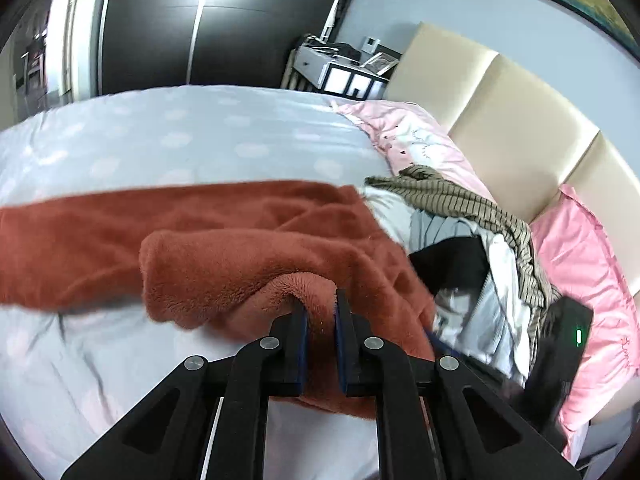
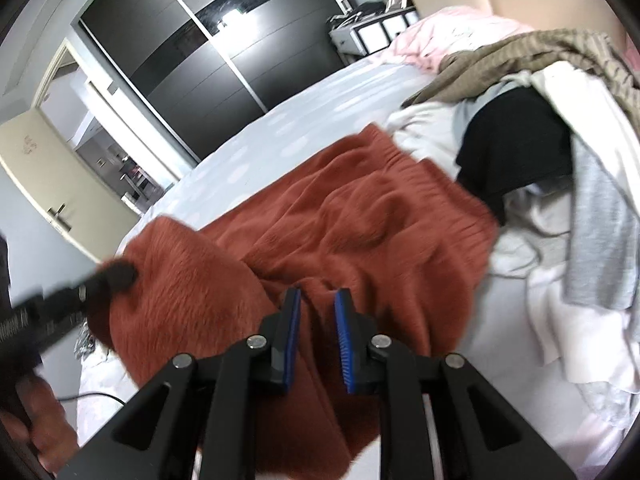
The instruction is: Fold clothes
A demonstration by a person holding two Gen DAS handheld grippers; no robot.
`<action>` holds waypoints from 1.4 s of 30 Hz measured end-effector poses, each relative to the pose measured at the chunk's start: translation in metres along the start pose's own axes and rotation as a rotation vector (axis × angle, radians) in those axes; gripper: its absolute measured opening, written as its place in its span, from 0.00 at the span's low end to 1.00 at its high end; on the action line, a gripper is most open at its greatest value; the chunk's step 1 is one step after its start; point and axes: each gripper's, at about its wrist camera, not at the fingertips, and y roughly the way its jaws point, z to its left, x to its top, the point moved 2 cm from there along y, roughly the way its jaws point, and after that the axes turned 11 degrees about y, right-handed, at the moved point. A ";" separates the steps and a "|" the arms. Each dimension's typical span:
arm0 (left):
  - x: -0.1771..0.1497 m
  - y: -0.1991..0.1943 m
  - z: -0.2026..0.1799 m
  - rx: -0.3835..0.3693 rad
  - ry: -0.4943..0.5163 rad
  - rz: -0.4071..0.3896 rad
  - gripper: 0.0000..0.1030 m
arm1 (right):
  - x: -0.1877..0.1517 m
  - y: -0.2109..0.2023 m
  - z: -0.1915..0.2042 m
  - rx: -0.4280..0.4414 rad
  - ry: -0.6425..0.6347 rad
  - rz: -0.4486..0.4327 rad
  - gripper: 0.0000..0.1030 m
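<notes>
Fingers of the left gripper (image 1: pixel 321 304) are nearly pressed together, pinching a fold of the rust-red fleece garment (image 1: pixel 224 248) between their blue pads; the cloth bulges up over the fingertips and drapes down on both sides. From that pinch the garment stretches away to the left as a long band across the bed (image 1: pixel 180 132), and part of it hangs below the fingers in front of the sheet.

On the right gripper (image 2: pixel 318 300) the fingers stand a little apart with the same red fleece gathered between them; the blue pads close on a ridge of the fabric, and the cloth runs down beneath the gripper and forward over the bed. At the left edge of the right wrist view, the other gripper's dark tip bites the garment's raised corner, so the piece is held at two points and partly lifted.

Beyond the garment lies a heap of other clothes (image 2: pixel 552 128): a striped olive piece, black, white and grey ones. Pink pillows (image 1: pixel 576 248) rest against a cream headboard (image 1: pixel 504 120).
</notes>
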 end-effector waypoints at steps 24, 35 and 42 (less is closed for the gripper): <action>0.017 0.136 0.028 0.067 0.031 0.235 0.12 | 0.014 0.014 0.001 0.126 0.002 0.006 0.18; 0.004 0.143 0.029 0.094 0.026 0.294 0.12 | 0.003 0.013 0.017 0.172 -0.064 0.027 0.27; 0.004 0.140 0.027 0.097 0.037 0.300 0.13 | -0.006 0.037 0.022 0.060 -0.128 0.094 0.27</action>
